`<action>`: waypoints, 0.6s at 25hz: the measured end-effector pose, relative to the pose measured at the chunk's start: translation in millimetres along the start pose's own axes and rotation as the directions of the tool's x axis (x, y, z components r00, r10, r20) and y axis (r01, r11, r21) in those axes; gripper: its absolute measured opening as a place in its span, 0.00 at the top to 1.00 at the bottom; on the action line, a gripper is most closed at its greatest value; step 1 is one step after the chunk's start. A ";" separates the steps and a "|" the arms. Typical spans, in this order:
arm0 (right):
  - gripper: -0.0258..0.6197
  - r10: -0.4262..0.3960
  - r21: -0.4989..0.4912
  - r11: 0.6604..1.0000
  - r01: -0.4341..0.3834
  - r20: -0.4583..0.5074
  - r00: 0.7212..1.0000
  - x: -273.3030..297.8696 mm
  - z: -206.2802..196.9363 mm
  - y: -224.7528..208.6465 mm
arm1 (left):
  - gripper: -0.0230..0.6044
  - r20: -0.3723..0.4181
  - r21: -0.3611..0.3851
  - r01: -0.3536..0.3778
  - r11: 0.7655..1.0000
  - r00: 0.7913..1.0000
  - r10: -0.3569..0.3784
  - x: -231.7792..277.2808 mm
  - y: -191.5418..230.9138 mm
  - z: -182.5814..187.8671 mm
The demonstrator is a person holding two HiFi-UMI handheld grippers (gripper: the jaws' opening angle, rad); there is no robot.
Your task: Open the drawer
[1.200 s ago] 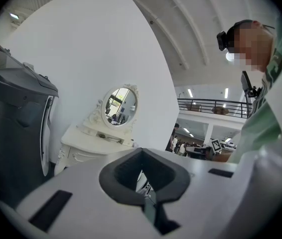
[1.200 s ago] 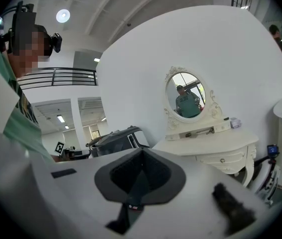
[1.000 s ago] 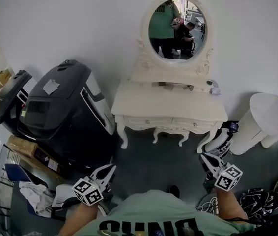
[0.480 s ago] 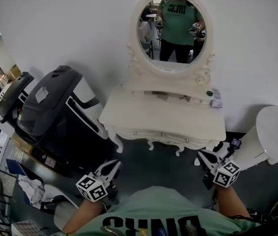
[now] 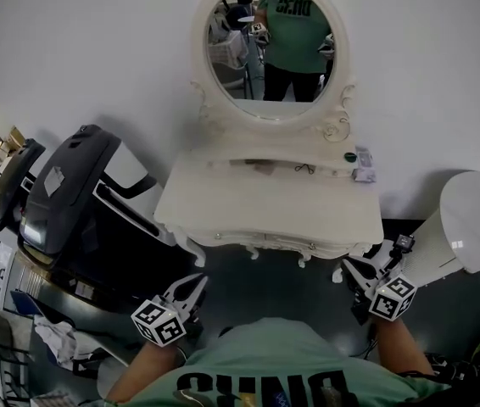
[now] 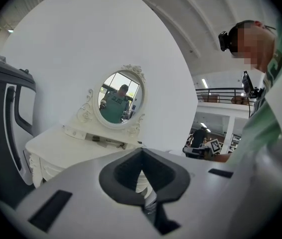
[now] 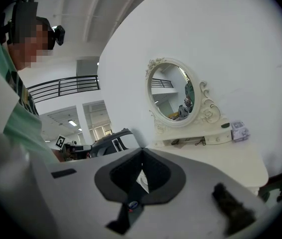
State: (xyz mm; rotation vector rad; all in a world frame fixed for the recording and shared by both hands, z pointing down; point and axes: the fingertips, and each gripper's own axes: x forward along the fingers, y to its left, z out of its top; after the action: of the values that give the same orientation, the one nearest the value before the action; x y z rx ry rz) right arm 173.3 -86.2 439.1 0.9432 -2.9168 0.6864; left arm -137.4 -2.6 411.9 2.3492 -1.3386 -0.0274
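Standing at 12 o'clock in the head view, a cream carved dressing table (image 5: 223, 206) is carrying an oval white-framed mirror (image 5: 265, 45), which is reflecting a person in a green shirt (image 5: 295, 32). The white drawer front with small knobs (image 5: 265, 239) is sitting flush under the near edge of the worktop, fully shut, facing 6 o'clock.

The left gripper (image 5: 196, 282) is hovering at 7 o'clock of the drawer, well apart from it. Its dark grey fingers (image 6: 126, 171) are pressing together at the tips and are holding nothing. The right gripper (image 5: 350, 271) is hanging at 5 o'clock of the drawer, near the table's right leg. Its fingers (image 7: 158, 178) are likewise meeting tip to tip and gripping nothing.

Bare dark grey floor (image 5: 265, 291) is lying between both grippers and the drawer. A bulky black machine with white side panels (image 5: 70, 202) is crowding in at 9 o'clock, just beside the table's left leg. A white round pedestal stand (image 5: 473, 214) is standing at 3 o'clock, with dark clutter (image 5: 397, 246) lying between its base and the right gripper. On the raised back shelf at 1 o'clock, a small dark green round item (image 5: 349, 155) and a pale little box (image 5: 364, 164) are resting close together.
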 end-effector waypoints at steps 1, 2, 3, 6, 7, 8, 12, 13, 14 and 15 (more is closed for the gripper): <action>0.94 -0.009 0.003 1.000 0.009 -0.001 1.000 2.8 -0.1 -4.6 | 0.95 -0.002 0.000 0.006 1.000 1.000 -0.006 5.3 4.3 1.7; 0.94 -0.019 0.006 1.000 0.019 -0.001 1.000 6.8 0.1 -8.2 | 0.95 -0.005 -0.001 0.014 1.000 1.000 -0.014 10.3 9.5 3.4; 0.94 -0.027 0.009 1.000 0.027 0.000 1.000 12.0 0.4 -10.9 | 0.95 -0.008 -0.003 0.023 1.000 1.000 -0.023 14.8 15.6 5.4; 0.94 -0.052 0.004 0.999 0.052 0.002 0.999 32.7 2.0 -15.6 | 0.95 -0.020 -0.013 0.054 0.998 0.998 -0.055 28.8 40.0 11.3; 0.94 -0.064 -0.003 0.998 0.064 0.001 0.998 40.5 3.1 -16.7 | 0.95 -0.023 -0.018 0.069 0.997 0.997 -0.069 34.2 50.2 13.4; 0.94 -0.080 -0.006 0.997 0.080 0.005 0.997 48.1 4.1 -18.3 | 0.95 -0.027 -0.022 0.088 0.996 0.996 -0.088 40.5 61.3 15.9; 0.94 -0.198 -0.007 0.980 0.199 0.035 0.980 78.9 11.1 -26.8 | 0.95 -0.052 -0.026 0.197 0.980 0.979 -0.198 74.2 112.6 33.3; 0.94 -0.230 -0.004 0.973 0.231 0.042 0.972 89.0 13.3 -27.7 | 0.95 -0.061 -0.025 0.220 0.975 0.973 -0.221 81.4 127.3 40.2; 0.94 -0.257 0.004 0.966 0.257 0.048 0.965 100.2 14.9 -27.7 | 0.95 -0.071 -0.024 0.240 0.970 0.968 -0.241 87.2 141.8 48.0; 0.94 -0.278 0.012 0.961 0.278 0.051 0.959 112.2 16.3 -27.3 | 0.95 -0.081 -0.022 0.258 0.966 0.962 -0.259 91.8 155.5 56.5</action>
State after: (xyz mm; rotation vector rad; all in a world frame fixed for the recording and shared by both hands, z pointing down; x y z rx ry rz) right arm 98.6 -175.1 450.2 1.3567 -2.7430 0.6593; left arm -228.1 -166.8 437.2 2.4712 -0.9824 -0.0153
